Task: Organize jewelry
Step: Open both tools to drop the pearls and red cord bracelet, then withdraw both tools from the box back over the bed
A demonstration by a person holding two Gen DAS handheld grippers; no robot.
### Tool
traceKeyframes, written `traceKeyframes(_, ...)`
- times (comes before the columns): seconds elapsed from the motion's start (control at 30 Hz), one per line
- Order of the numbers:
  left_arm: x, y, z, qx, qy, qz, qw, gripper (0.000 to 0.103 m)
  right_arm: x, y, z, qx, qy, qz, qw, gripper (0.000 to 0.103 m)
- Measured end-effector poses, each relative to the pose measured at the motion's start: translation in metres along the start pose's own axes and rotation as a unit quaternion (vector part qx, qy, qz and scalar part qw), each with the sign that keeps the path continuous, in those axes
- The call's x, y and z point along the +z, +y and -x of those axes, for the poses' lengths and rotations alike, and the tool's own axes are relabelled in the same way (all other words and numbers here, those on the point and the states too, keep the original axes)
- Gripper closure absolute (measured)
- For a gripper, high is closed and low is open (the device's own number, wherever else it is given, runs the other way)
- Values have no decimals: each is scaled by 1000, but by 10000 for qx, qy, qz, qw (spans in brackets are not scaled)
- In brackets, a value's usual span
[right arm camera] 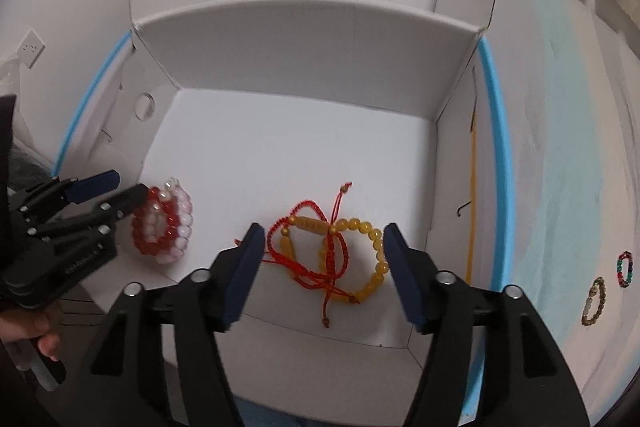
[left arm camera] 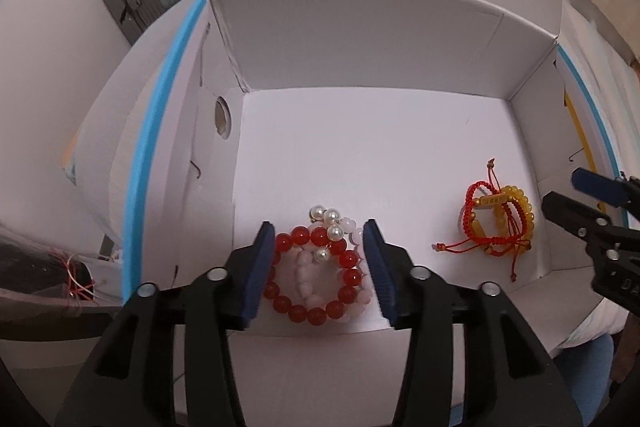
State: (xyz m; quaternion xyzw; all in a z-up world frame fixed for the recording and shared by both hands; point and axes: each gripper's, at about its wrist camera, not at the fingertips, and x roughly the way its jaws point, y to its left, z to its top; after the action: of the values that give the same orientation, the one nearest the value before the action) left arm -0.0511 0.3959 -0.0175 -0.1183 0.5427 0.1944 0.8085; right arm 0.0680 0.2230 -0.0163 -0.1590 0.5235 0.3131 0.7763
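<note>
White box (left arm camera: 360,39) floor: red bead bracelet (left arm camera: 316,275) pile lies between the wide-open, empty left gripper (left arm camera: 320,267); yellow bead bracelet (right arm camera: 360,259) between the equally open, empty right gripper (right arm camera: 324,267). Likely light, slippery, floppy; pinch across strands.

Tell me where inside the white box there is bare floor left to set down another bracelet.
The far half of the white box floor is bare, from the back wall down to both piles. A bare strip also runs between the red and pink bead pile and the yellow bead and red cord pile. The near edge is crowded: each pile lies between an open hand-held gripper's fingers, left, right.
</note>
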Motion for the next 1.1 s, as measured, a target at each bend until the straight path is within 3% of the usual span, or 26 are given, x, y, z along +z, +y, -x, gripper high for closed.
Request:
traceKeyframes(0.37,1,-20,31,66,-294,-121,9995,31,-2,-6,47,-96,-436,-13,9990,21)
traceKeyframes(0.7,4,-61,57,75,-573,-354,9977,10,-12,-41,85,-251,-737,-215,9967,16)
traceKeyframes(0.87,9,-85,67,21,-671,-459,9967,6,-18,-62,104,-349,-901,-332,9948,10)
traceKeyframes(1.1,14,-126,76,-121,-778,-640,9948,6,-25,-95,121,-471,-1001,-537,9924,9)
